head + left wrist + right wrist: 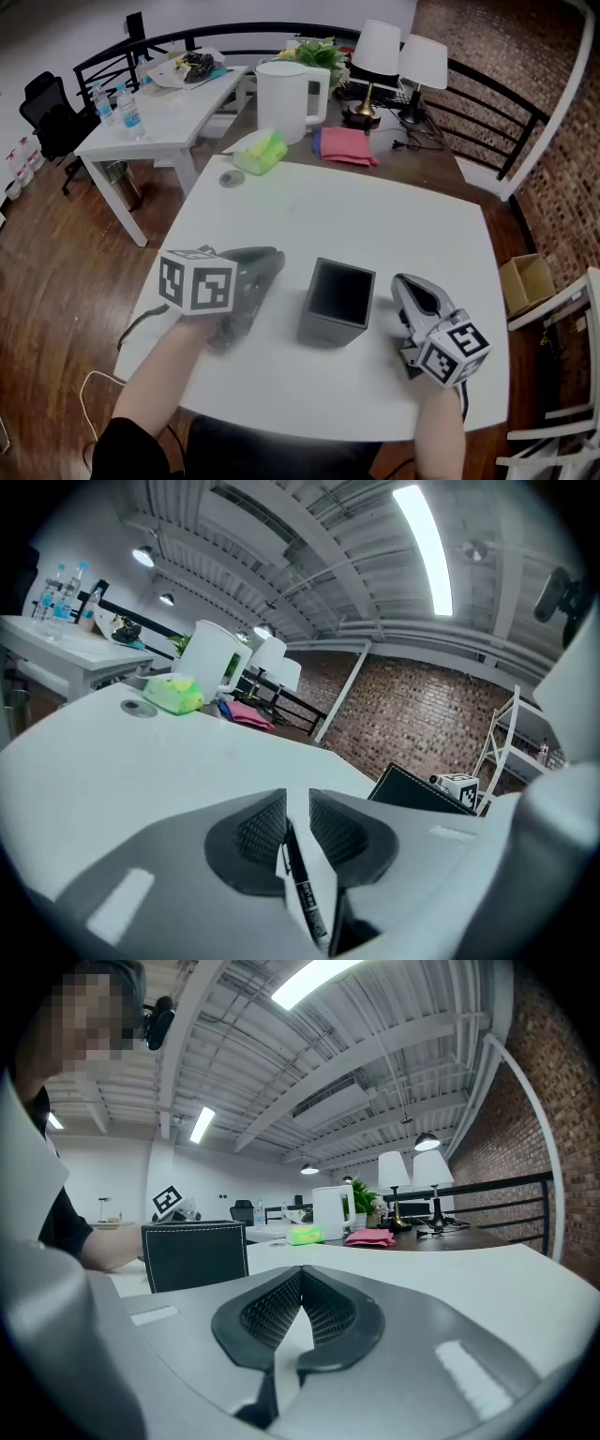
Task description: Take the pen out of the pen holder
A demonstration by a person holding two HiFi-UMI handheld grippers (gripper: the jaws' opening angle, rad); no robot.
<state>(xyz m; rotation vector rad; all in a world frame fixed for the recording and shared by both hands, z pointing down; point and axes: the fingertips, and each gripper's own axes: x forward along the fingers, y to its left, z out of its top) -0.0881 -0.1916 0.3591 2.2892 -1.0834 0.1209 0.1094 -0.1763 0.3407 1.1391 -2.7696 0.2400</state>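
Left gripper view: left gripper (298, 801) jaws narrow, pinching a thin dark pen (304, 885) with pale print, its long axis lying along the jaw gap back toward the camera. So the pen is out of the black square pen holder (323, 330), just to the right on the white bench (375, 225). Holder looks empty. Right gripper (300, 1283) beyond it, jaws together, nothing between

pen holder (336, 302) sits on the table (375, 220), left gripper (270, 260) just left of it with the pen (302, 883) between its jaws, right gripper (406, 282) just right.
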